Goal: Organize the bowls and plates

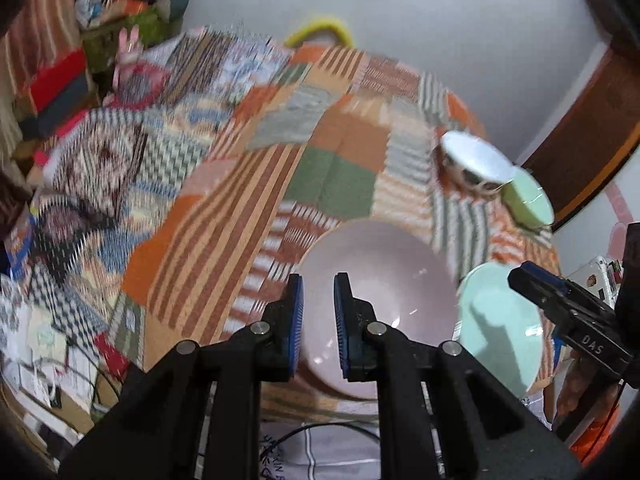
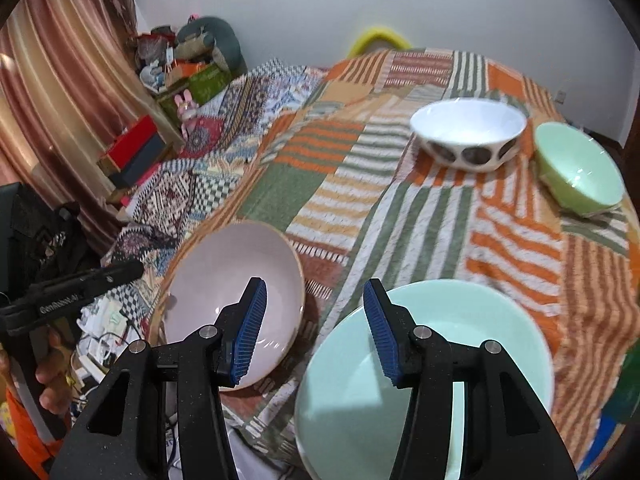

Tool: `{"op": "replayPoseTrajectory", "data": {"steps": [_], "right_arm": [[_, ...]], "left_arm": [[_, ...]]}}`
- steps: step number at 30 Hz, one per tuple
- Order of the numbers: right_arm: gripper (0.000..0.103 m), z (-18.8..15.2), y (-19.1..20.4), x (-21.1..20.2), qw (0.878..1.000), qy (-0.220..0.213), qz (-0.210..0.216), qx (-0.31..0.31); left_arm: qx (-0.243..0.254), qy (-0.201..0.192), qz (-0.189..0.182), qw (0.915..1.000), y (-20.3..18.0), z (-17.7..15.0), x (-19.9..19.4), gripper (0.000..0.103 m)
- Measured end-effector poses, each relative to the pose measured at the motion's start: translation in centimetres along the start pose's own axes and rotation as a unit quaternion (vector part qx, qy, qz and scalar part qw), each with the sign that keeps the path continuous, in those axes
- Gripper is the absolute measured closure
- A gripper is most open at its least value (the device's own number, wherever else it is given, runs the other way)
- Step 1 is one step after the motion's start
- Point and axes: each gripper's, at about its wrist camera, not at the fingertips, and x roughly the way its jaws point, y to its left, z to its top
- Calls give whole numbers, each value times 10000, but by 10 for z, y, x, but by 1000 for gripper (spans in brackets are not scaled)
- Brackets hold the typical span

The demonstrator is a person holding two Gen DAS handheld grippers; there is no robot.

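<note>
A pale pink plate [image 1: 380,280] [image 2: 224,280] and a mint plate [image 1: 496,328] [image 2: 460,340] lie side by side at the near edge of the patchwork cloth. My left gripper [image 1: 319,312] hovers over the pink plate's near left part, open by a narrow gap with nothing pinched. My right gripper [image 2: 314,288] is open wider above the strip of cloth between the two plates, its right finger over the mint plate's rim, empty. Farther back on the right stand a white bowl with dark ovals [image 2: 468,128] [image 1: 476,160] and a light green bowl [image 2: 580,172] [image 1: 528,196].
The cloth-covered table [image 2: 400,220] drops off at the left onto a second patterned cover [image 2: 180,192]. Boxes [image 2: 136,152], a curtain [image 2: 60,100] and bags crowd the far left. A yellow chair back [image 2: 378,38] shows behind the table. A hand [image 2: 52,380] holds the left gripper.
</note>
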Motion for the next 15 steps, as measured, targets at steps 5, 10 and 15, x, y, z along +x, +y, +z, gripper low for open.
{"op": "replayPoseTrajectory", "data": {"steps": [5, 10, 15], "right_arm": [[56, 8, -11, -31, 9991, -427, -59, 55], [56, 15, -24, -62, 9960, -866, -216, 97], [49, 25, -41, -86, 9914, -1221, -436, 170]], "left_arm": [[389, -699, -218, 9966, -38, 14, -34, 63], [711, -1181, -453, 9894, -73, 30, -55, 53], [928, -1466, -553, 9833, -101, 51, -59, 42]]}}
